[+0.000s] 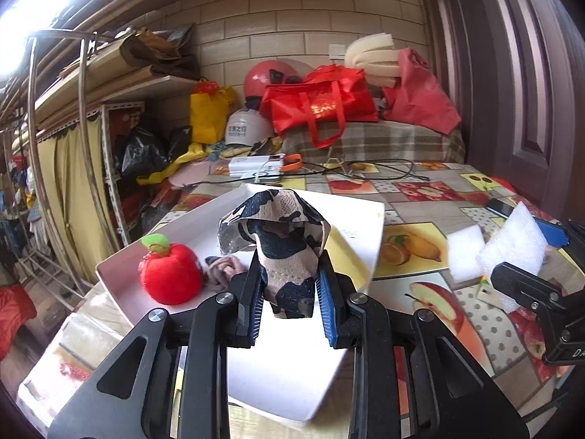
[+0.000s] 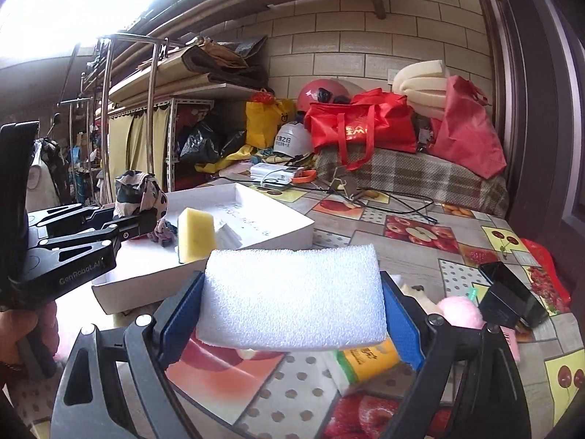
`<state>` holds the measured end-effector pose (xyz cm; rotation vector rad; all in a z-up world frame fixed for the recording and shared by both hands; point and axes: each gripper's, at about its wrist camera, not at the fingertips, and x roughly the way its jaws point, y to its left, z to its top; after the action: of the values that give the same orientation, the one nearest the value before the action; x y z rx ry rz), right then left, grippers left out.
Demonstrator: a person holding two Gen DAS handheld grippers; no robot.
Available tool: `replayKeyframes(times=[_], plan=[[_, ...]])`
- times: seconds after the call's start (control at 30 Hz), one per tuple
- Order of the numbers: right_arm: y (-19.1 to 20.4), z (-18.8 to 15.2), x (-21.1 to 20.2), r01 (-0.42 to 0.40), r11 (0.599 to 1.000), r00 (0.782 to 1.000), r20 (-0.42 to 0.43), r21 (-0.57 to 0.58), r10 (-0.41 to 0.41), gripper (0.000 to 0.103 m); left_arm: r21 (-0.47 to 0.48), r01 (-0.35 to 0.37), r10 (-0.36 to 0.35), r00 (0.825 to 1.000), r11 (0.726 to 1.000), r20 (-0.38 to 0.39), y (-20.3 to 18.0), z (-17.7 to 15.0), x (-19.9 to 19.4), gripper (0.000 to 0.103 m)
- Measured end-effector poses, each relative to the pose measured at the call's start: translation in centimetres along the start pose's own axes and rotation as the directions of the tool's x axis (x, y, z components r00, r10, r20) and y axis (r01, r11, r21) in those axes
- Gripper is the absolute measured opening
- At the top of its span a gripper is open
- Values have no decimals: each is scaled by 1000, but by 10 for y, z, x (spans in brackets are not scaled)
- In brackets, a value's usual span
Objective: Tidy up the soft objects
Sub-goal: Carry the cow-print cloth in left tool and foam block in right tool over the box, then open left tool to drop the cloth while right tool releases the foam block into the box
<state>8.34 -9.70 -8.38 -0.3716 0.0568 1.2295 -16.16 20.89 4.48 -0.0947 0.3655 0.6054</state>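
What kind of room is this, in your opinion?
Probably a household storage or utility room used as a work corner. Metal shelves hold boards, bags and helmets are piled against a brick wall, and the table has a fruit-print cover.

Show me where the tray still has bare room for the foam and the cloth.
The tray is bare along its far right stretch, between the yellow sponge and the far rim. Its near floor, below the left gripper holding the cloth, also looks free. The left side is crowded: plush apple and grey bundle.
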Motion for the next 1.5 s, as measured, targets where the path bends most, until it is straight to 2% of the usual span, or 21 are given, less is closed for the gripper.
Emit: replayKeyframes(times=[0.13, 0.37, 0.5, 0.63, 0.8, 0.97, 1.1, 1.17, 1.23, 1.3, 1.33, 1.5], plan=[[18, 9, 23, -44, 999, 999, -1, 16, 44, 90, -53, -84, 84, 996, 995, -5, 34, 0, 12, 26], [46, 23, 52, -111, 993, 994, 5, 36, 110, 90, -82, -114, 112, 993, 990, -32, 52, 3, 29, 26], [62, 27, 71, -159, 987, 986, -56, 5, 160, 90, -100, -139, 135, 990, 985, -43, 61, 7, 42, 26], [72, 31, 101, -194, 981, 970, -150, 7, 193, 89, -164, -155, 144, 987, 974, -77, 76, 10, 57, 26], [80, 42, 128, -163, 987, 973, -169, -14, 158, 89, -222, -157, 134, 984, 962, -114, 88, 12, 68, 26], [80, 50, 150, -122, 992, 977, -177, -8, 119, 90, -188, -164, 143, 982, 968, -121, 82, 15, 72, 26], [82, 51, 147, -122, 992, 979, -164, -19, 117, 91, -192, -180, 155, 978, 965, -137, 84, 15, 75, 28], [82, 51, 143, -111, 994, 983, -151, -23, 106, 94, -206, -200, 174, 975, 958, -138, 87, 15, 75, 37], [78, 52, 143, -106, 994, 985, -139, -8, 104, 97, -235, -223, 197, 972, 946, -128, 93, 14, 71, 71], [73, 53, 141, -102, 995, 987, -122, 17, 103, 103, -272, -224, 196, 973, 936, -125, 101, 12, 69, 95], [72, 53, 139, -105, 994, 988, -112, 22, 106, 103, -281, -229, 200, 971, 932, -128, 103, 12, 70, 102], [79, 55, 132, -89, 996, 994, -66, -15, 88, 103, -282, -249, 223, 967, 926, -122, 103, 12, 67, 103]])
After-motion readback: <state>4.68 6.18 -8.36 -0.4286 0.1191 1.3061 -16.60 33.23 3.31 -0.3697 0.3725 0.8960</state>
